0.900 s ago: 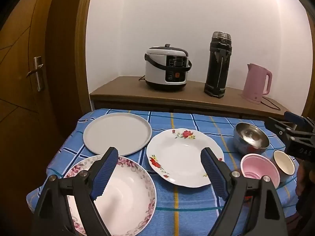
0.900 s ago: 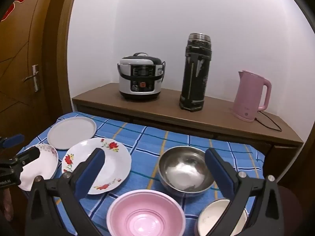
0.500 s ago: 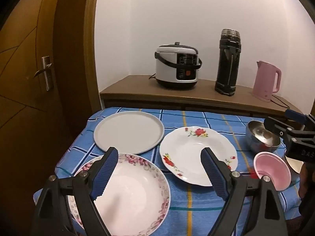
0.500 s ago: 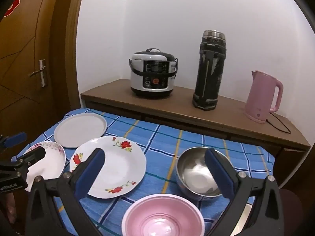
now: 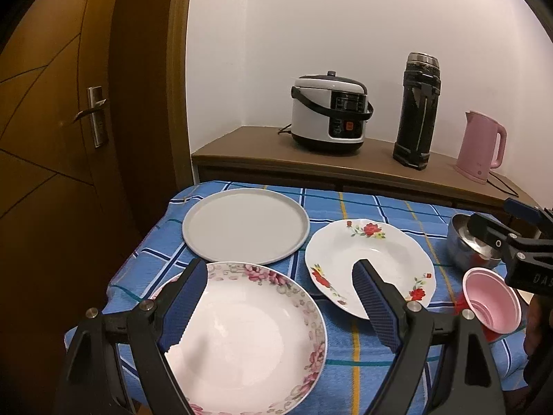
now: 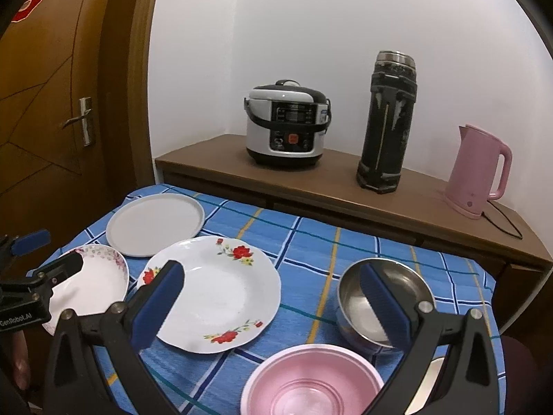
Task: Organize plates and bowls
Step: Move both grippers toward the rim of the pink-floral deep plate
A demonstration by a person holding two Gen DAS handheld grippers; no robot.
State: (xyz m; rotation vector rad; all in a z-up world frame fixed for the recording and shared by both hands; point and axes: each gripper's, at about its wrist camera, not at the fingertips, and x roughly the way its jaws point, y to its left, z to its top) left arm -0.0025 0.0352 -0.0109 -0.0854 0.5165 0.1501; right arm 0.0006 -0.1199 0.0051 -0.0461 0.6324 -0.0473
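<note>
Blue checked tablecloth (image 5: 380, 207) holds a flat grey round plate (image 5: 245, 224) and a pink-flowered white plate (image 5: 249, 339). Left gripper (image 5: 280, 297) hangs spread wide over the latter, gripping nothing. Right gripper (image 6: 273, 297), also spread and empty, hangs above a pink plastic bowl (image 6: 311, 377).

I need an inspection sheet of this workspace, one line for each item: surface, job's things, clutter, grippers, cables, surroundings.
Surface: table under a blue checked cloth.
Job's things: grey plate, red-flower plate and pink-flower plate lie flat and apart, unstacked; steel bowl and pink bowl stand upright; another pale bowl at the frame edge, barely visible.
Clutter: nothing seen.
Grippers: left gripper open over the pink-flower plate; right gripper open, empty.
Cables: black cord trails from the pink kettle.
Surroundings: sideboard carrying rice cooker and black flask; wooden door at left.
</note>
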